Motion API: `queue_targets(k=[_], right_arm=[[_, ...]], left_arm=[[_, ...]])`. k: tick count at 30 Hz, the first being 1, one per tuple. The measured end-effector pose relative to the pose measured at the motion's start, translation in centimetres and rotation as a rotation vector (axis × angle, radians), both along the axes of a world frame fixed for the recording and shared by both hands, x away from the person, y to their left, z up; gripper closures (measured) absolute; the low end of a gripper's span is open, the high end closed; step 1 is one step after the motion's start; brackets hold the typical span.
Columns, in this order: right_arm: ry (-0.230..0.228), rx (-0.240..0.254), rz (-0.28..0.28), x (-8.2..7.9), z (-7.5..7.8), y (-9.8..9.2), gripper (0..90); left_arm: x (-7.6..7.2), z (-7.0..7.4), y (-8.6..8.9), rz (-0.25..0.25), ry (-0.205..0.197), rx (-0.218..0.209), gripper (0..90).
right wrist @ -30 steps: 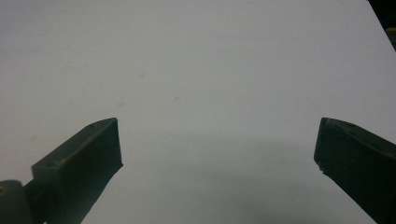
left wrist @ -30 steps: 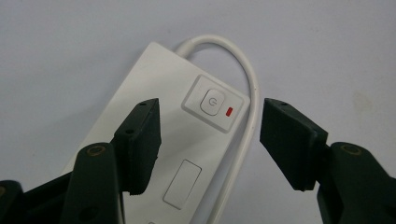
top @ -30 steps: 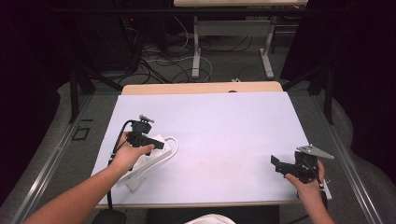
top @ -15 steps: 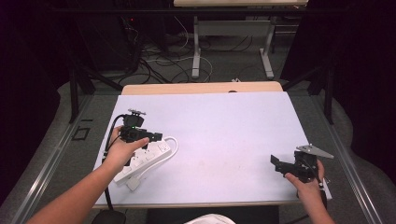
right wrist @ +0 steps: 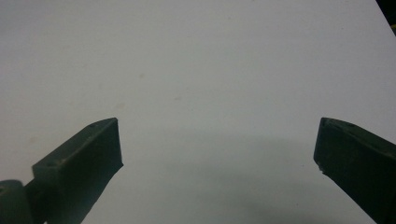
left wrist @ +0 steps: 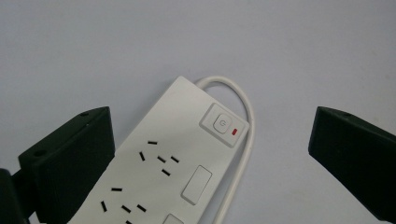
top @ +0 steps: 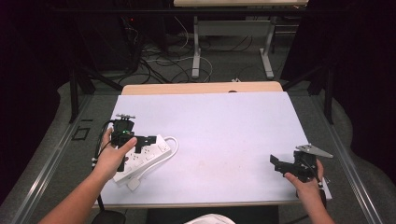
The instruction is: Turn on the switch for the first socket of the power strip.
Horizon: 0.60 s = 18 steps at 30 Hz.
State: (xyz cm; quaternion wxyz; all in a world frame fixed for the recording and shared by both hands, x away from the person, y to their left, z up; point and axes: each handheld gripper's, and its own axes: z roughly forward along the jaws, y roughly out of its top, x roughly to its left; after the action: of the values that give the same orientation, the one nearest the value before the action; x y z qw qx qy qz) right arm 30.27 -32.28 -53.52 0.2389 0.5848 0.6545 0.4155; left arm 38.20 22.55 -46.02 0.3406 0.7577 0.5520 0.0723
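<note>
White table (top: 224,126) fills the middle of the high view, and the power strip (top: 140,158) lies at lower left, long axis slanting up toward the right. The left gripper (top: 150,139) hangs right over its upper end, jaws wide apart. In the left gripper view the switch (left wrist: 223,125) sits between them. The right gripper (top: 275,163), jaws apart too, waits well off at lower right.
</note>
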Motion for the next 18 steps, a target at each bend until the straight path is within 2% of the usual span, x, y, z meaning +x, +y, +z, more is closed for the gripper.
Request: queue_targets(k=[3,7,10,15,18], right_arm=[[-0.012,0.001,-0.008,0.0,0.0,0.0,0.3],[-0.006,0.002,-0.008,0.0,0.0,0.0,0.3],[0.005,-0.003,-0.005,0.0,0.0,-0.1,0.4],[0.010,0.003,-0.012,-0.1,0.0,-0.1,0.4],[0.013,0.003,-0.012,-0.1,0.1,-0.1,0.4]], left_arm=[[-0.3,0.0,0.7,0.003,-0.010,-0.024,0.1],[-0.9,-0.1,1.3,0.009,-0.031,-0.071,0.1],[-1.3,-0.2,1.6,0.010,-0.039,-0.087,0.1],[-2.1,-0.2,2.0,0.013,-0.086,-0.122,0.1],[-2.4,-0.3,2.3,0.028,-0.117,-0.169,0.1]])
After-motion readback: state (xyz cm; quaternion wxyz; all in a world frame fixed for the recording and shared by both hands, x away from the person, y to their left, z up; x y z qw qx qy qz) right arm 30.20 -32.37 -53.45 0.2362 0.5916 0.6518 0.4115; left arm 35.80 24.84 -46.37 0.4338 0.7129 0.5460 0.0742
